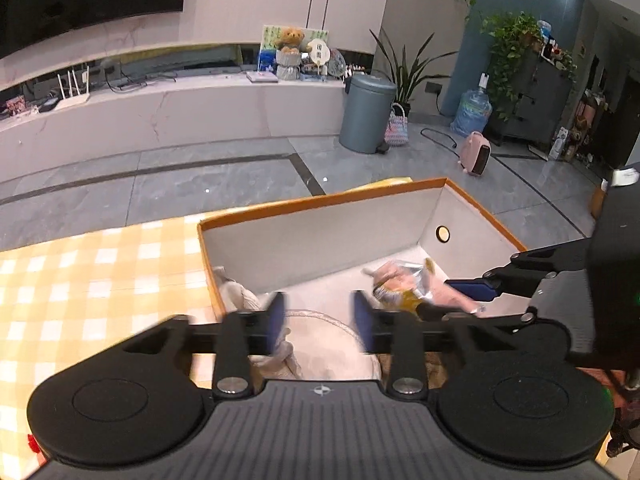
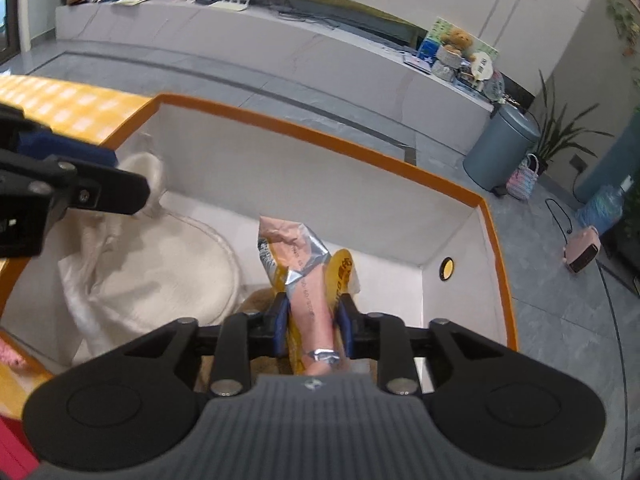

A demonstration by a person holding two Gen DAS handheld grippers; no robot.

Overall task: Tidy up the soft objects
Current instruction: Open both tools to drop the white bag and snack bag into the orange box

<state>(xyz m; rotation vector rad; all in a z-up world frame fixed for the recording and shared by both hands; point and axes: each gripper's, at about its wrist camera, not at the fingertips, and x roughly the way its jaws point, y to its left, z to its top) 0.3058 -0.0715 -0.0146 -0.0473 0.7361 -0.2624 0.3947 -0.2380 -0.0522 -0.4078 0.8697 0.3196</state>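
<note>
I am holding my left claw (image 1: 319, 320) over the left half of the box (image 1: 320, 204). Its two blue pads (image 1: 276, 320) are standing apart, so this claw is open and is gripping nothing. They are looking blurry. At 9 o'clock from this claw the yellow checked cloth (image 1: 100, 272) is covering the table. The box is sitting on that cloth, and its orange rim is running from 9 o'clock round to 2 o'clock.

Right under my left claw, at 6 o'clock, a soft white bag (image 1: 332, 340) is lying on the box floor. It is slumping against the left wall, with one end sticking up at 10 o'clock.

At 2 o'clock from my left claw the snack bag (image 2: 296, 248) is lying in the right half of the box, just beside the white bag. It is pink, silver and yellow, and it is crinkly. I am holding my right claw (image 2: 313, 320) around its near end. Both blue pads are sitting against its sides, so this claw is gripping the snack bag. The far end is pointing up to 12 o'clock. A small round hole (image 2: 447, 268) is showing in the right wall at 2 o'clock.

Far off at 1 o'clock a grey bin (image 1: 366, 112) is standing on the floor.
</note>
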